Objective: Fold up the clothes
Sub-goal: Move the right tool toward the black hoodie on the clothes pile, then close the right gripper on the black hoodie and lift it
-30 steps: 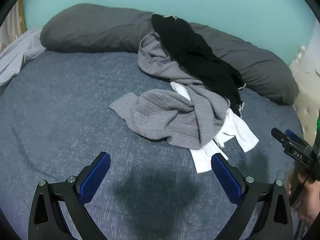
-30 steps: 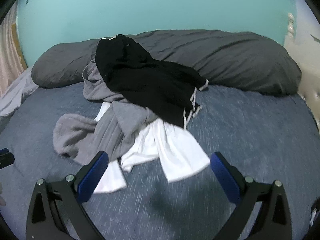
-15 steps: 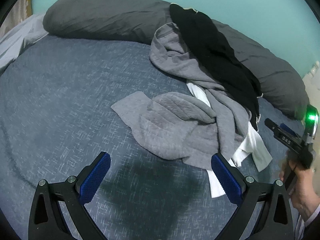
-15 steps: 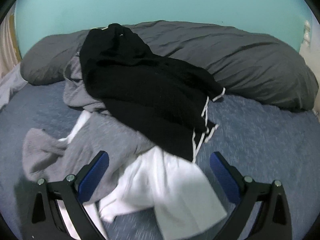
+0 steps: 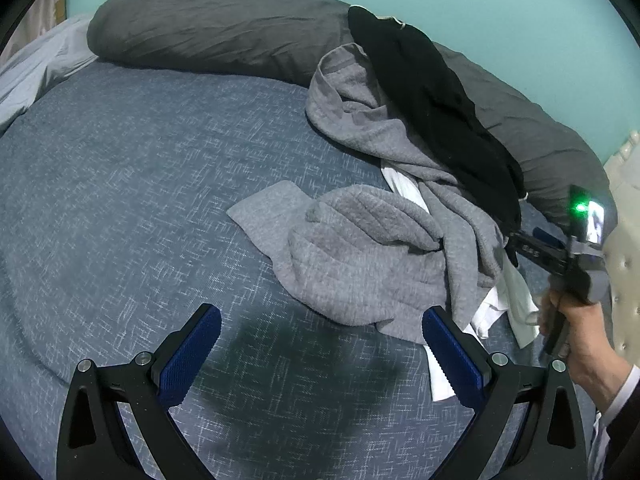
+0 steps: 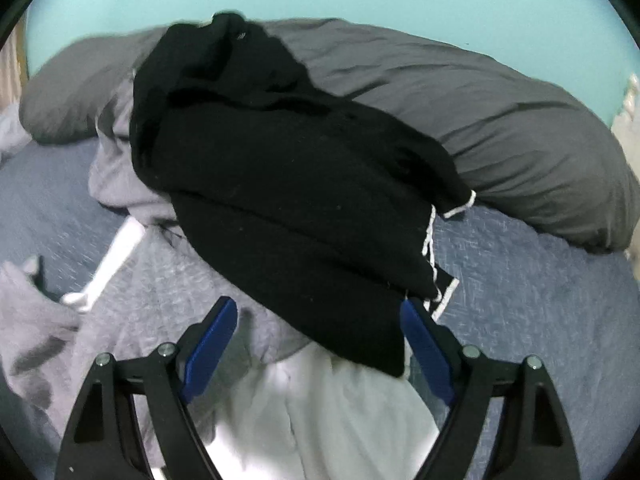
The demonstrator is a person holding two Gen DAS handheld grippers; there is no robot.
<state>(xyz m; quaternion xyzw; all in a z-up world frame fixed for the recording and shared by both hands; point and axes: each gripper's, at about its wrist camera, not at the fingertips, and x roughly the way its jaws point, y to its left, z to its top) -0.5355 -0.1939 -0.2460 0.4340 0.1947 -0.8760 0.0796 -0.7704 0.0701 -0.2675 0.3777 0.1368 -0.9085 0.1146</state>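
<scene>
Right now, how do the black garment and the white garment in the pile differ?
The black garment lies on top of the pile, draped up onto the dark grey pillow; the white garment sits at the bottom, mostly buried. The black one has white trim; the white one looks plain. Both are crumpled, unfolded, on the blue bed.

The right gripper, its blue-padded jaws just closing yet apart, straddles the lower hem of a black white-trimmed garment. This drapes over crumpled grey clothes, a white garment and a long dark-grey pillow.
</scene>
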